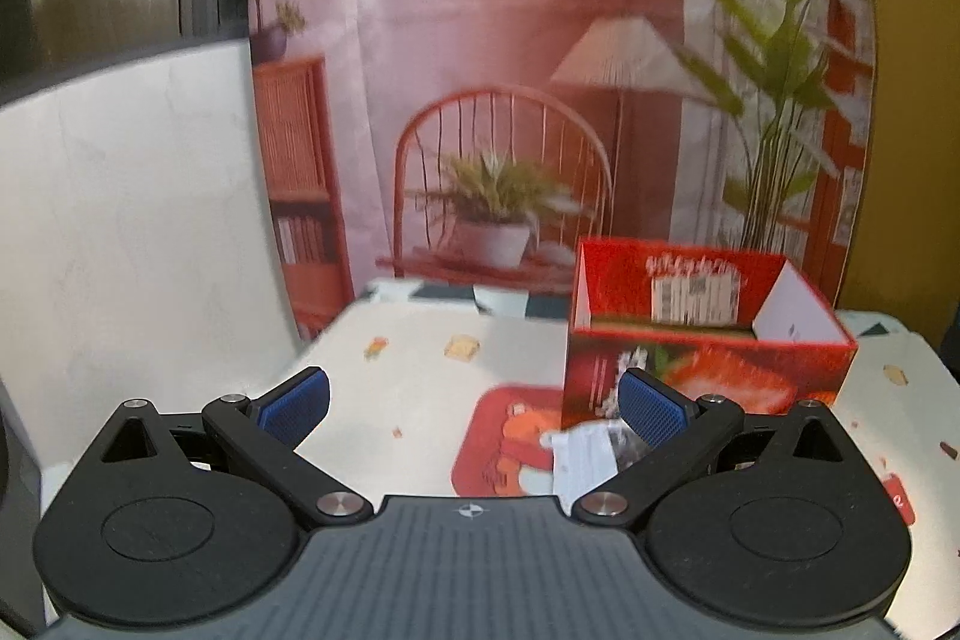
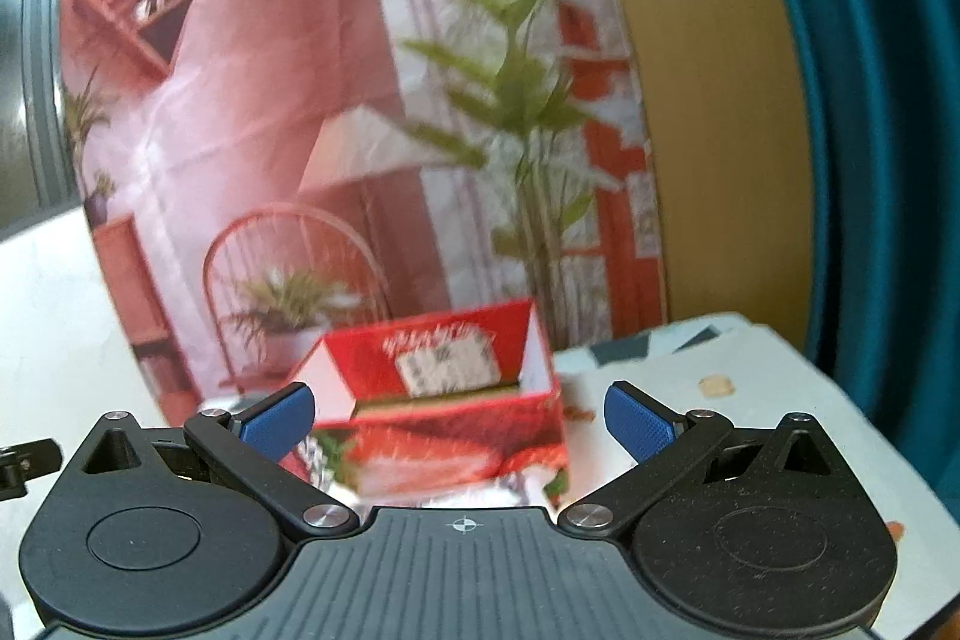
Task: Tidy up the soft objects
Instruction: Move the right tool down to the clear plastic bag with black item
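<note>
The left tongs (image 1: 474,403) stand wide apart and hold nothing, above the patterned counter (image 1: 414,370). An open red box (image 1: 708,334) sits ahead to the right, with a white packet (image 1: 585,454) lying at its near corner, beside the right pad.

The right tongs (image 2: 459,418) are also spread wide and bare, with the same red box (image 2: 456,412) directly ahead between the pads.

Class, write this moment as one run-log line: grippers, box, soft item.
left gripper: open, empty | right gripper: open, empty | red box: open-topped, on table | white packet: before box, ungrasped
</note>
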The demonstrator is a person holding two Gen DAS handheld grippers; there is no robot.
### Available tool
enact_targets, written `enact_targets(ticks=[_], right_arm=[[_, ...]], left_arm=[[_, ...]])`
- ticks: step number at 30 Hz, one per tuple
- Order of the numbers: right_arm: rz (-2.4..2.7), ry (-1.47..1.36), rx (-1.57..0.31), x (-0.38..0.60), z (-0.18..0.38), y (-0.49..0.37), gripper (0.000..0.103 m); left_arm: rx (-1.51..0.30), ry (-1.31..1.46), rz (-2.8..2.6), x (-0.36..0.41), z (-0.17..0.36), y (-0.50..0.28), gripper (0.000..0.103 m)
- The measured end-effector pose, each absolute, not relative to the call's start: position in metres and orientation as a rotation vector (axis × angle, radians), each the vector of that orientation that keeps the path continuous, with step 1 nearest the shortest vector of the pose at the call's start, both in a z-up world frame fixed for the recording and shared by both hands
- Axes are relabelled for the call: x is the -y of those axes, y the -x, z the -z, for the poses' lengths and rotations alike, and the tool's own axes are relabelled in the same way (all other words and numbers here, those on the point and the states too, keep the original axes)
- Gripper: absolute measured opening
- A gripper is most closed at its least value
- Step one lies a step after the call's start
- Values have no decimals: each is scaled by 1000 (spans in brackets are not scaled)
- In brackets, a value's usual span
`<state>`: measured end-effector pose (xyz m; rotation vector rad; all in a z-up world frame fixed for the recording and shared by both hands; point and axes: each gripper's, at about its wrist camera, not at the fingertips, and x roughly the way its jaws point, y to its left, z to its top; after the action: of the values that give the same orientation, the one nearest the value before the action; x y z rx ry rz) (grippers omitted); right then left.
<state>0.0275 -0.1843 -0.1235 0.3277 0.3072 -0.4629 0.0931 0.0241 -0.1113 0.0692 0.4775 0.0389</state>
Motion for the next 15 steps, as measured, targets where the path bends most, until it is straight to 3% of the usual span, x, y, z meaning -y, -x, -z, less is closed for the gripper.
enact_targets(ticks=[15], right_arm=[[478,-285,-487,175,224,-41,103]], left_arm=[[-682,41,-22,-64,191,-129,103]])
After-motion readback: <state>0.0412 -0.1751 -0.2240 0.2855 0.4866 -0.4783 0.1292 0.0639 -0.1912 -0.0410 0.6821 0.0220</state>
